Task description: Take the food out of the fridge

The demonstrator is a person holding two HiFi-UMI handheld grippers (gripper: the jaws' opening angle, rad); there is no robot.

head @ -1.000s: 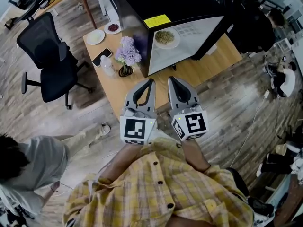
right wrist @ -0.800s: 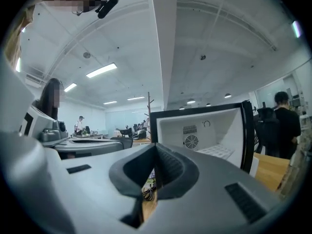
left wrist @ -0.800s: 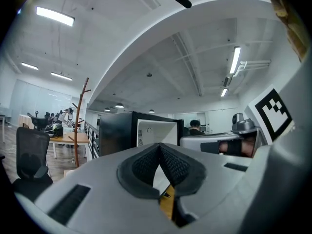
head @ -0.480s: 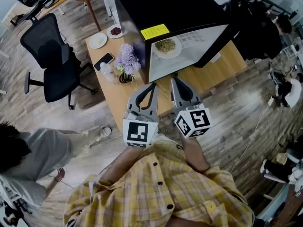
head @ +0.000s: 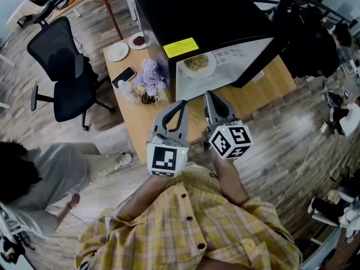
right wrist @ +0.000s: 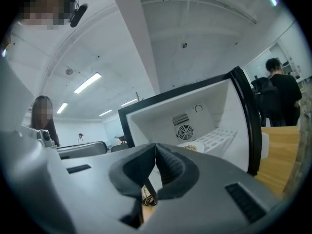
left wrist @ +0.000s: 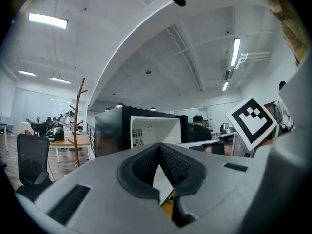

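A black fridge (head: 208, 13) stands on the wooden table (head: 138, 117) with its door (head: 259, 58) swung open to the right. On its white shelf sits a plate of food (head: 196, 64), which also shows in the right gripper view as the plate (right wrist: 191, 148) deep inside the fridge. My left gripper (head: 183, 103) and right gripper (head: 209, 94) are side by side over the table's near edge, short of the opening. Both point level at the fridge. The left gripper (left wrist: 159, 145) is shut and holds nothing. The right gripper (right wrist: 155, 145) is also shut and holds nothing.
Left of the fridge on the table are purple flowers in a vase (head: 148, 79), a phone (head: 122, 76), a small bottle (head: 128, 92) and two small plates (head: 117, 51). An office chair (head: 56, 66) and a seated person (head: 39, 179) are at the left. Another person (head: 337, 35) is at the far right.
Both grippers have moved closer to the open fridge, which now sits nearer in the head view. The right gripper's marker cube has rolled a little.
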